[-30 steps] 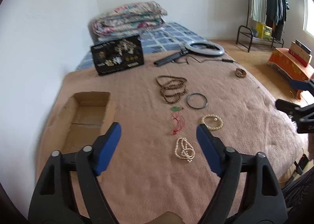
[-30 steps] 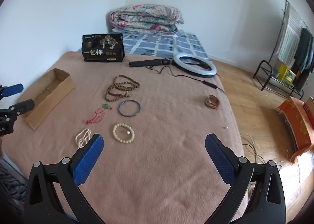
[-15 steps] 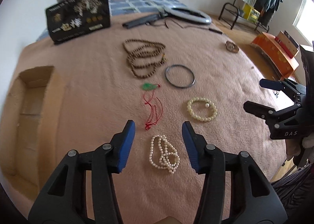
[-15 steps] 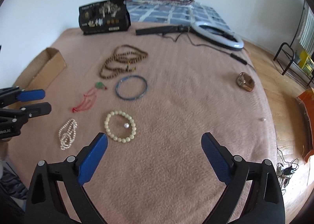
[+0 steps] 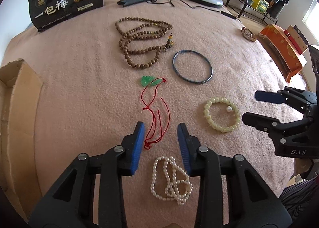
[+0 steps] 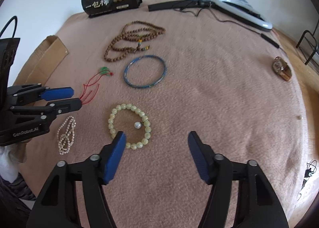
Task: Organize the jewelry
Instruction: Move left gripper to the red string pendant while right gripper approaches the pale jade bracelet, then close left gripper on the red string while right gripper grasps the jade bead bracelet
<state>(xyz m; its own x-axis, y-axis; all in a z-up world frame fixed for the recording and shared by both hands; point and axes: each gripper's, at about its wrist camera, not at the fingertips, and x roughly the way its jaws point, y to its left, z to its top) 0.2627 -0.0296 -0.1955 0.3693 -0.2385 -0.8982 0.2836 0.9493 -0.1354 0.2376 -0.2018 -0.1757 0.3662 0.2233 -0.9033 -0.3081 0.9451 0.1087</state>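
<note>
Low in the left-wrist frame, the left tool (image 5: pixel 161 128) hangs released astride the red cord (image 5: pixel 157 120) above the pearl strand (image 5: pixel 172 180), while the right tool (image 6: pixel 156 138) gapes empty beside the pale bead bracelet (image 6: pixel 129 126) at lower centre.

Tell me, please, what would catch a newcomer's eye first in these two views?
Probably the jewelry laid out on the pink blanket: a brown bead necklace farthest away, a blue bangle beside it, and a green pendant on red cord nearer. The left hand-held gripper, open, hangs over the cord's end, with a white pearl strand just below. The right hand-held gripper, open wide, hovers by the pale green bead bracelet.
</note>
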